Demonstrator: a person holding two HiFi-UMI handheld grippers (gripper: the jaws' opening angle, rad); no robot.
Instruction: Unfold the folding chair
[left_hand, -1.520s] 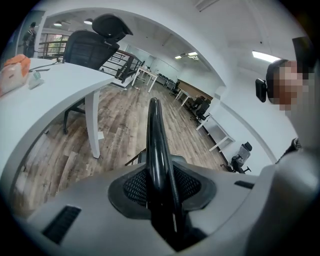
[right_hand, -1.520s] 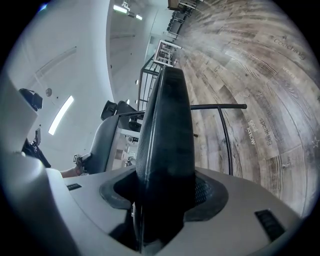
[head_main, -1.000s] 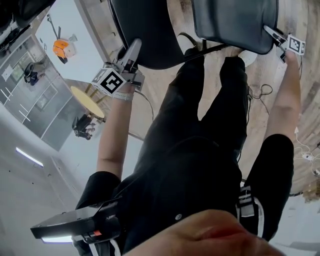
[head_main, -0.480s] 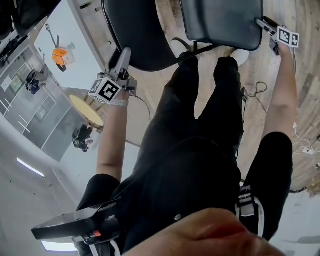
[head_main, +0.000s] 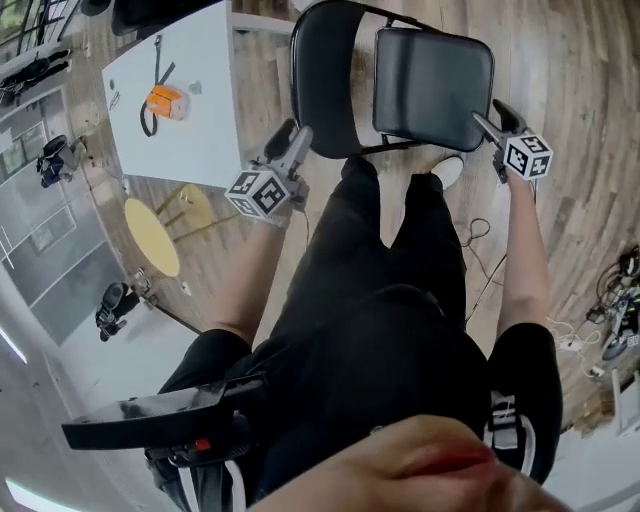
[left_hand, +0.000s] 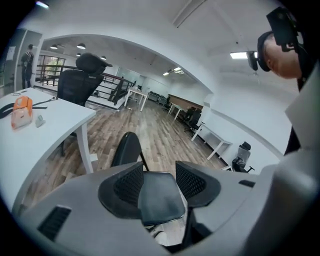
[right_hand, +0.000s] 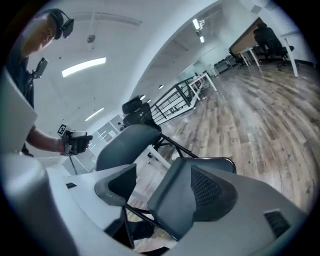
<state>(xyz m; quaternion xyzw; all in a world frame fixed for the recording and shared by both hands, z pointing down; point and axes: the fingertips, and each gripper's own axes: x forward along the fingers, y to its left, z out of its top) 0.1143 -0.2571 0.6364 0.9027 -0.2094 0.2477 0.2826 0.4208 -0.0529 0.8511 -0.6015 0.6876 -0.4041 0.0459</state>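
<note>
Both grippers have lifted off the folding chair (head_main: 325, 70); left gripper (head_main: 292, 142) and right gripper (head_main: 488, 118) jaws just opened, now spread and empty. It stands unfolded on the floor (head_main: 560, 60). Advise confirming the seat (head_main: 432, 85) is fully down before withdrawing.

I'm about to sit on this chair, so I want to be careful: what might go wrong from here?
1. The left gripper and right gripper have just opened their jaws and hold nothing, so the folding chair stands unsupported. If its seat isn't fully down, it might fold under weight.
2. A loose cable lies on the floor near the person's white shoe, a possible trip when stepping round.
</note>
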